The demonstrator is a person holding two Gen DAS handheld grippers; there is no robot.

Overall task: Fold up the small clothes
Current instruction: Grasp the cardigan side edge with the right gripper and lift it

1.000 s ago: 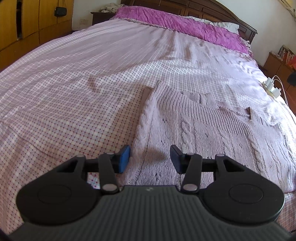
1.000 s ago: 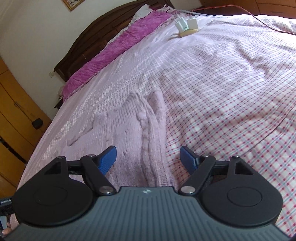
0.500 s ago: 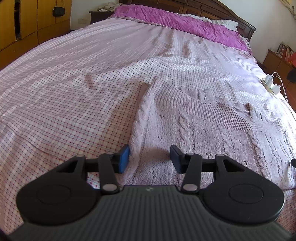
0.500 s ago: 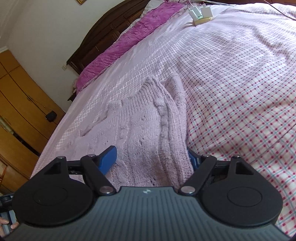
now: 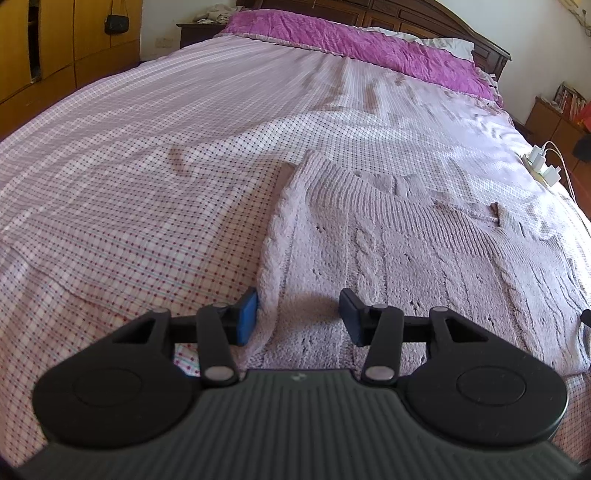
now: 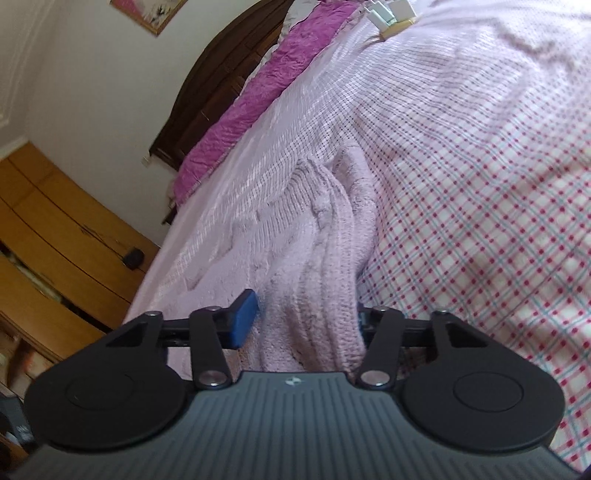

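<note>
A pale pink cable-knit sweater [image 5: 406,251] lies flat on the checked bedsheet [image 5: 147,206]. My left gripper [image 5: 297,315] is open, low over the sweater's near left corner, with the left edge fold between its pads. In the right wrist view the sweater [image 6: 295,236] lies ahead, its right edge bunched in folds. My right gripper [image 6: 304,319] is open around that bunched edge; the cloth fills the gap and hides the right pad.
A magenta quilt [image 5: 362,48] and dark wooden headboard [image 5: 436,18] lie at the far end. A power strip with white chargers [image 5: 543,166] sits near the bed's right edge. Wooden wardrobes [image 6: 48,236] stand to the left.
Both grippers moved forward and down onto the sweater's near corners. The right gripper tilted and its jaws narrowed around the bunched right edge. The left jaws kept the same opening.
</note>
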